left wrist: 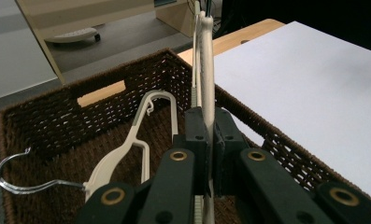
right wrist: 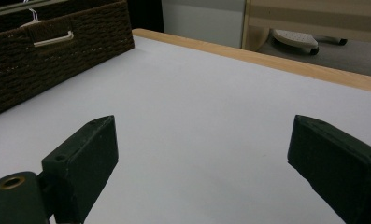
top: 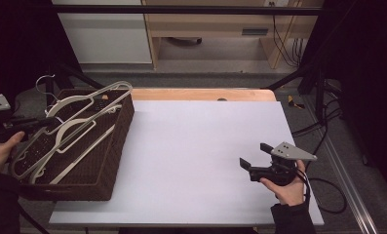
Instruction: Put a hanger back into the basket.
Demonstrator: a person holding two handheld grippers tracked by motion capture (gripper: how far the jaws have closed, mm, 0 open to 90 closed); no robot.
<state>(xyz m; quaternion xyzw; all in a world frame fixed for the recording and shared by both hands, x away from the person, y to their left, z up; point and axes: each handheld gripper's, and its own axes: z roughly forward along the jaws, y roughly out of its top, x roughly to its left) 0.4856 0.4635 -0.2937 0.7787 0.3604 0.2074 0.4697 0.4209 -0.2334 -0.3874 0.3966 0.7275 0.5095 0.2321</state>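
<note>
A dark brown wicker basket sits at the table's left end with cream plastic hangers overlapping in and above it. My left gripper reaches in from the far left, held by a hand. In the left gripper view this gripper is shut on the thin bar of one cream hanger, which runs edge-on away from the jaws over the basket's far wall. Another hanger with a metal hook lies inside the basket. My right gripper hovers open above the white board, with nothing between its jaws.
A white board covers most of the wooden table. The basket's side with a handle slot stands far left of the right gripper. Cables trail off the table's right edge. Furniture stands behind the table.
</note>
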